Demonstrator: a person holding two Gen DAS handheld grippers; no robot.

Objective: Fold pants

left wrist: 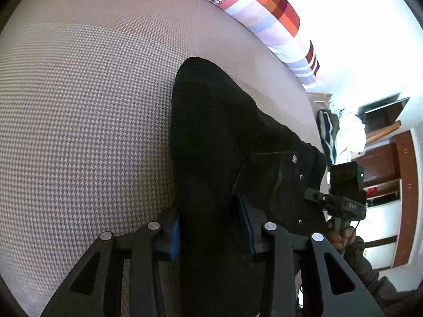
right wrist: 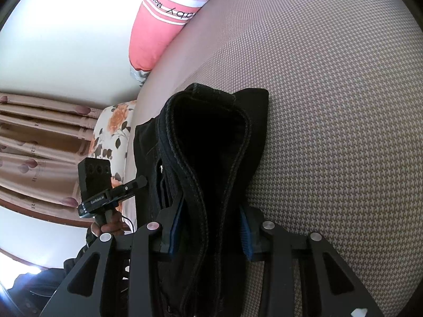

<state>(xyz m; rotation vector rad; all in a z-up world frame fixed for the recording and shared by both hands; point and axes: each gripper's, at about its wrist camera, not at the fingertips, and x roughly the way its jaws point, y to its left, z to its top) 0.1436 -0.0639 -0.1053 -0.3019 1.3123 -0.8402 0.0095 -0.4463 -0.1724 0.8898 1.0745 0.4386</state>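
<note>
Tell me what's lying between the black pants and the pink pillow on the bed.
Nothing: in the right wrist view only bare houndstooth bed cover separates the black pants from the pink pillow.

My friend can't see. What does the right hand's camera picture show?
The right gripper pinches a thick fold of black pants over a grey checked bed cover. To the left, a hand holds the other gripper; a pink pillow lies at the far edge.
</note>
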